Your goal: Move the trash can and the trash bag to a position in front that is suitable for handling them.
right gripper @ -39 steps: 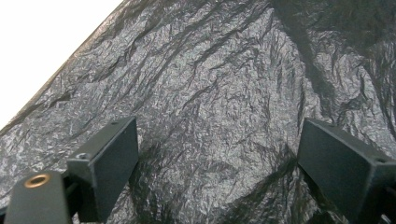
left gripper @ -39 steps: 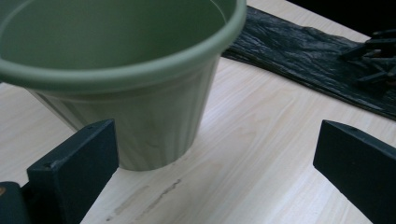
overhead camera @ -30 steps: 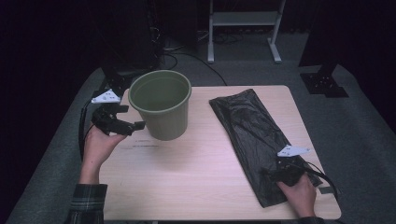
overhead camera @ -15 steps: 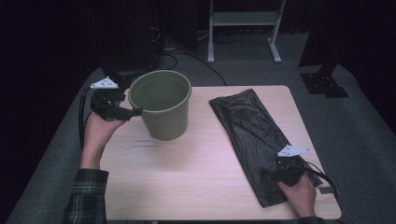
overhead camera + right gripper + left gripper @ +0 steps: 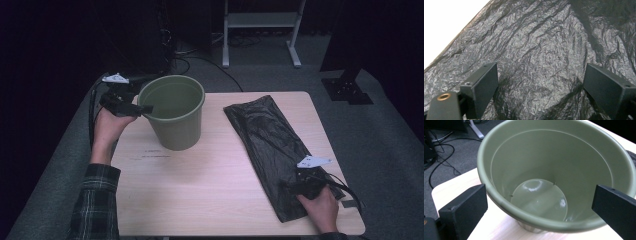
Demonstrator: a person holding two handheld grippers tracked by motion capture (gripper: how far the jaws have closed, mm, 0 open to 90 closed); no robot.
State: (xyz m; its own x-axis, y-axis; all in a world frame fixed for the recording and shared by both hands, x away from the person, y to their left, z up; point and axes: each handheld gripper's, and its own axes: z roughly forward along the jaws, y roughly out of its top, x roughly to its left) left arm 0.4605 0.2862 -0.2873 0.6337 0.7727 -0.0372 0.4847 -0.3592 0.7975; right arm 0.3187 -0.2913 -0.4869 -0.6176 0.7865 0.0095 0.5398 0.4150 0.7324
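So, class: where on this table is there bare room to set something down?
The widest bare wood runs between the green bucket and the black bag, widening toward the near edge of the table. A thin strip lies beyond the bag. The corner by the left gripper is crowded.

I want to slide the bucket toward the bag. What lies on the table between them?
Nothing: in the high view the stretch of wooden table between the green bucket and the black plastic bag is bare.
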